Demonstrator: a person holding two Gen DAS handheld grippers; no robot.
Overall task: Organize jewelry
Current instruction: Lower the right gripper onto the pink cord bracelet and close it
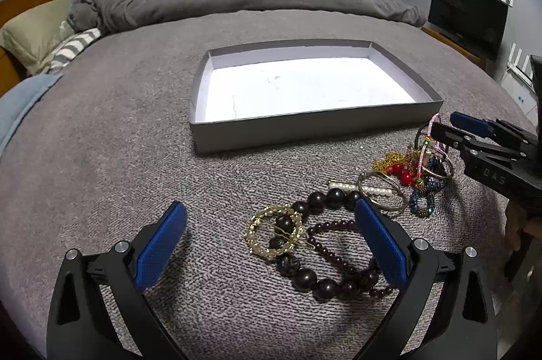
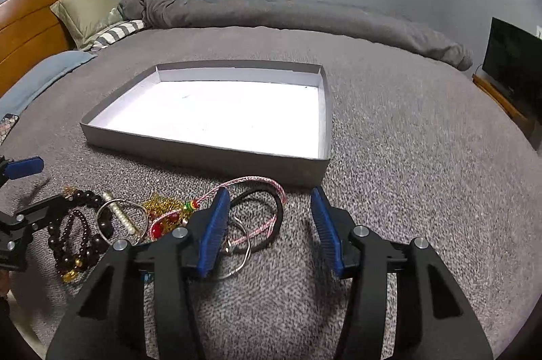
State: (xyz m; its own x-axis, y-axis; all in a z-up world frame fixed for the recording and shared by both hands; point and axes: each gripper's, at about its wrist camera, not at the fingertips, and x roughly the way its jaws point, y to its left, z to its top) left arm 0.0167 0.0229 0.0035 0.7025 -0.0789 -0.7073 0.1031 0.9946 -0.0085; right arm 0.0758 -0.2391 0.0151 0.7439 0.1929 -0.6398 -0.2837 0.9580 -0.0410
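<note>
Left claw (image 1: 271,244) gapes over dark wooden bead bracelets (image 1: 318,258); only the right view shows right claw (image 2: 271,224) apart, nothing gripped, bare grey bedcover (image 2: 406,190) rightward, shallow grey cardboard tray (image 2: 203,156) ahead.

Dim, bluish room light. The white floor of the box (image 1: 305,88) glares, overexposed. Soft shadows lie under the fingers (image 1: 162,244). Fisheye curvature bends the bed (image 2: 406,173) edges; corners vignette black.
</note>
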